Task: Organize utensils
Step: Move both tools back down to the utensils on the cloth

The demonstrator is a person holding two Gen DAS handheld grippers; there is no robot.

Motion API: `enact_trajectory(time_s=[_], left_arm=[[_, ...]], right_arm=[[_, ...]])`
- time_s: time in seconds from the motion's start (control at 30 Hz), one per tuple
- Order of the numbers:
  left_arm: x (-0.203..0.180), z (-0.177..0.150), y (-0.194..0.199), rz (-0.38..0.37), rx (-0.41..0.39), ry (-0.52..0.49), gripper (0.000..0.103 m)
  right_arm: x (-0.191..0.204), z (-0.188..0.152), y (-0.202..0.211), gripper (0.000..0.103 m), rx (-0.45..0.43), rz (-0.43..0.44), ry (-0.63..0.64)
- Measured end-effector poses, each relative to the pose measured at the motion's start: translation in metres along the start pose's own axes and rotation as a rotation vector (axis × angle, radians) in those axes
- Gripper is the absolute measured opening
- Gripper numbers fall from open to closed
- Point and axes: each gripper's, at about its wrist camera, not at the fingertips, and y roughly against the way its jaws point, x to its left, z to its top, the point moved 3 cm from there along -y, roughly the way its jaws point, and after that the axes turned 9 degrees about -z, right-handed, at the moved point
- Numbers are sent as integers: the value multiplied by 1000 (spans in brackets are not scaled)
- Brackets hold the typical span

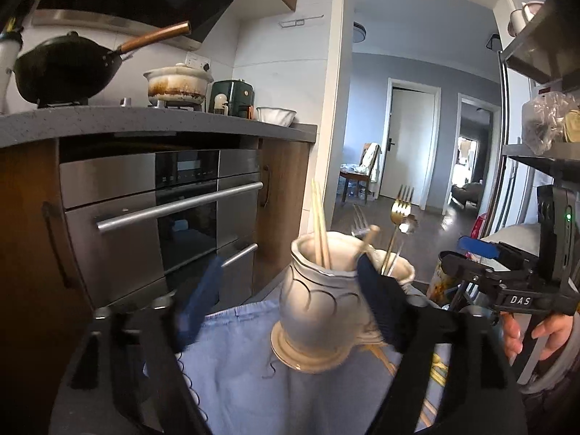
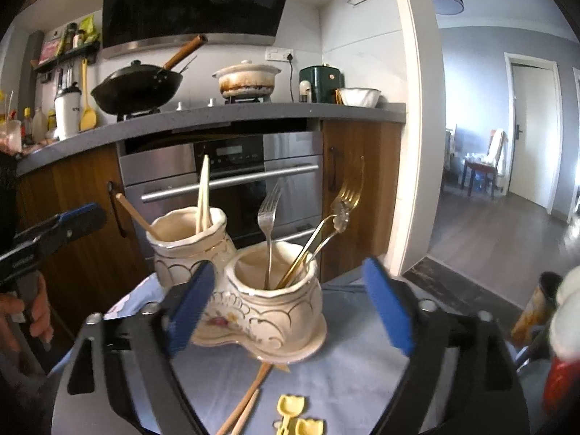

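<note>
A cream two-cup ceramic holder [image 2: 275,304] stands on a blue cloth [image 2: 344,369]. Its left cup [image 2: 188,239] holds pale chopsticks [image 2: 203,195] and a brown stick [image 2: 137,217]. The right cup holds a silver fork [image 2: 268,210], a gold fork [image 2: 348,192] and an ornate spoon [image 2: 340,217]. My right gripper [image 2: 288,308] is open around the right cup, its pads clear of it. My left gripper [image 1: 290,304] is open around the holder [image 1: 319,301] from the other side. Loose wooden chopsticks [image 2: 250,395] and small yellow utensils [image 2: 291,406] lie on the cloth in front.
Behind the table are a steel oven [image 2: 232,181] and a grey counter [image 2: 217,116] with a wok [image 2: 137,87] and a stained pot [image 2: 246,76]. A printed can [image 2: 536,308] stands at the right. A doorway and wooden floor [image 2: 507,232] open to the right.
</note>
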Motion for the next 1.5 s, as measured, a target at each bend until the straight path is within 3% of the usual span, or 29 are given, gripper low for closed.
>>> enact_trajectory(time_s=[0.07,0.13,0.3,0.63,1.07,1.5], left_arm=[[-7,-2,10,3,-9,0,94],[-15,-5,19,19,-10,-7,98],[-32,-15,31,30,10,-20,97],[-65,-53,21,14,128,-14,97],[-97,-100,-22,11,324,-45,97],[-114,-132,-51,14,482,-101,97]], right_arm=[[-2,-1,7,96,1,-3,3],[-6,-3,16,98,-4,-13,0],[-14,-8,36,98,-6,-32,-4],[-35,-35,57,98,20,-84,9],[-58,-102,42,98,218,-105,52],[-39,-130,21,98,359,-69,107]])
